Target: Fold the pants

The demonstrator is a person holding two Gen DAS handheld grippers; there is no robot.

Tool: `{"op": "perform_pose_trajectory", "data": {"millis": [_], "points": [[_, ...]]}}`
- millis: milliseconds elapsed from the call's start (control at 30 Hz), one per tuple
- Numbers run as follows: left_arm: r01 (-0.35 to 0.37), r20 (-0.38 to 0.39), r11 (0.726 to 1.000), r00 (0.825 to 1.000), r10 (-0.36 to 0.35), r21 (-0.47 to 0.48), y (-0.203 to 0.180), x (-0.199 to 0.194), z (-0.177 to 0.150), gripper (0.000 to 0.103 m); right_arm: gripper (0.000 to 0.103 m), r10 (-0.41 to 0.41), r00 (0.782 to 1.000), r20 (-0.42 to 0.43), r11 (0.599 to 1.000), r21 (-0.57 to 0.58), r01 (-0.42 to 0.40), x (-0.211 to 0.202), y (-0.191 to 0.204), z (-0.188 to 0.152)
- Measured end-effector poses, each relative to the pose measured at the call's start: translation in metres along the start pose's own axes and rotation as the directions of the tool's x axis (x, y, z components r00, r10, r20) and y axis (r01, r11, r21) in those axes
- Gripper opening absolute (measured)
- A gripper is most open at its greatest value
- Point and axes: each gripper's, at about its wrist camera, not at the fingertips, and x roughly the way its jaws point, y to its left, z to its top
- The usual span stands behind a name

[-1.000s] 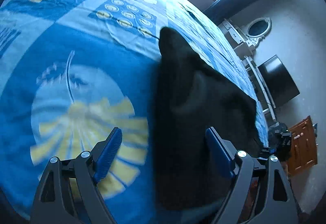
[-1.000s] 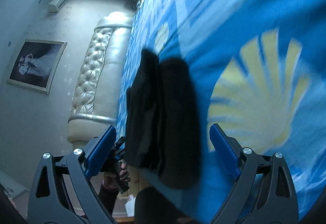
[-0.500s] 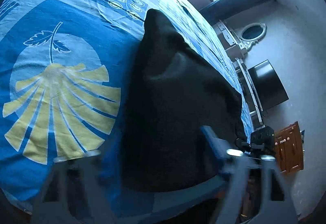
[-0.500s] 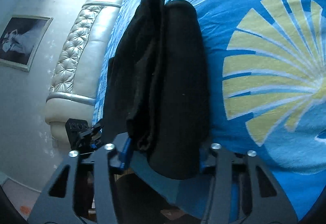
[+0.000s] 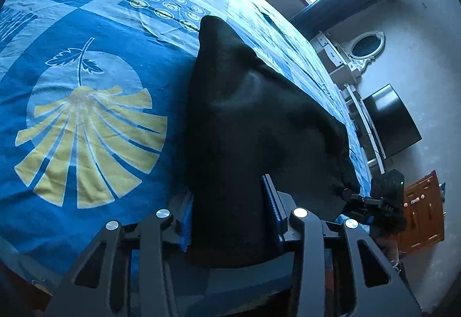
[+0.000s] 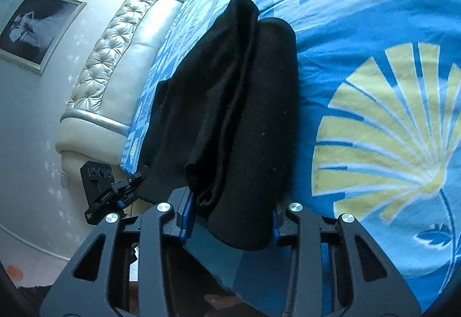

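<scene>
The left gripper (image 5: 227, 219) is closing on the near edge of the black pants (image 5: 253, 126), its blue pads already hard against the bunched cloth on either side, and the right gripper (image 6: 229, 219) is likewise closing on the other near corner of the pants (image 6: 230, 103), with the thick folded layers filling the gap between its pads. To do this step well, I judge that both grips should seat fully before anything is lifted: each gripper ought to catch every layer of the stack, since the right wrist view shows at least two separate folds side by side and a loose inner layer could slip out and spoil the fold. Once pinched, the two ends should rise and travel together at the same pace, so the cloth stays taut between them and lands square over the far portion. From the grippers outward, the pants run away across the blue patterned bedspread (image 5: 86, 80), narrowing toward a far end that lies flat on the bed. The garment sits along the bed's edge, with a yellow fan motif (image 6: 383, 126) just beside it. Beyond lie a padded headboard (image 6: 115, 57), a framed picture (image 6: 34, 28), and a dark screen (image 5: 389, 121) by the wall.
</scene>
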Motion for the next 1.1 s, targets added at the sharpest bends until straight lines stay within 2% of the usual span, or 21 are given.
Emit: {"op": "perform_pose_trajectory", "data": {"millis": [267, 667, 1100], "points": [[-0.016, 0.015, 1.000, 1.000, 0.015, 0.017, -0.005, 0.001, -0.006, 0.041, 0.038, 0.001, 1.000, -0.004, 1.000, -0.017, -0.001, 0.006, 0.003, 0.010], [-0.008, 0.013, 1.000, 1.000, 0.008, 0.025, -0.005, -0.003, -0.010, 0.040, 0.038, 0.028, 1.000, -0.006, 1.000, 0.002, -0.028, 0.007, -0.004, 0.008], [0.009, 0.005, 1.000, 1.000, -0.009, 0.024, -0.001, -0.002, -0.010, 0.041, 0.039, 0.089, 0.996, -0.008, 0.995, 0.045, -0.089, 0.006, -0.021, 0.008]]}}
